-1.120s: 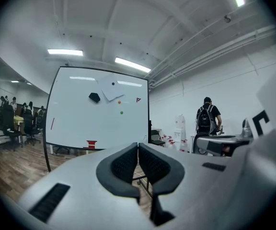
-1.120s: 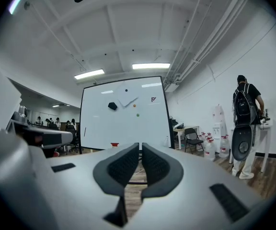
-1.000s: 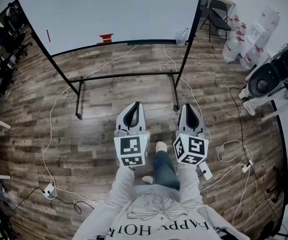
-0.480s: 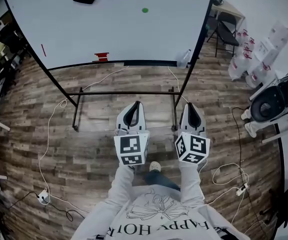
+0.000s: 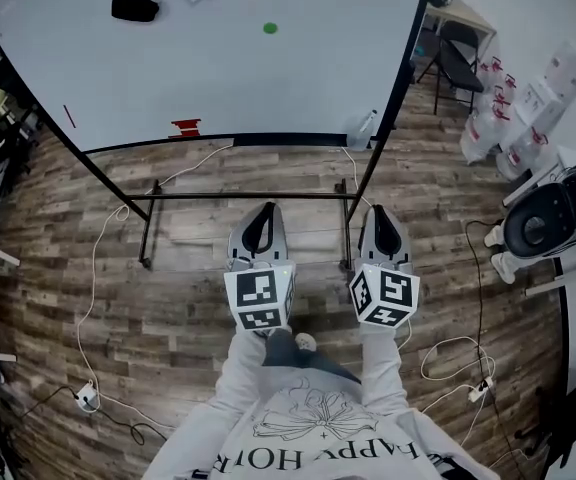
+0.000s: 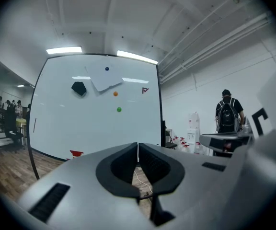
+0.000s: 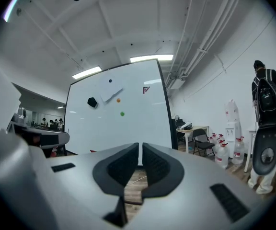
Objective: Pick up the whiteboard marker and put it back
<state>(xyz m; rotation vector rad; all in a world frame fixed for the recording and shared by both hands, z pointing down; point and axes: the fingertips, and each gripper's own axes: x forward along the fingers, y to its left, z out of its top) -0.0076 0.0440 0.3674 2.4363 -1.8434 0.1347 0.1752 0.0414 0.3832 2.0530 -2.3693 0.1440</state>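
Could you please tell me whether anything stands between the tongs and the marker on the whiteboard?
Nothing visible does. Between the left tongs, the right tongs and the thin red marker on the whiteboard lie only floor, a cable and the stand's feet.

Wood-plank floor with loose white cables and the whiteboard stand.
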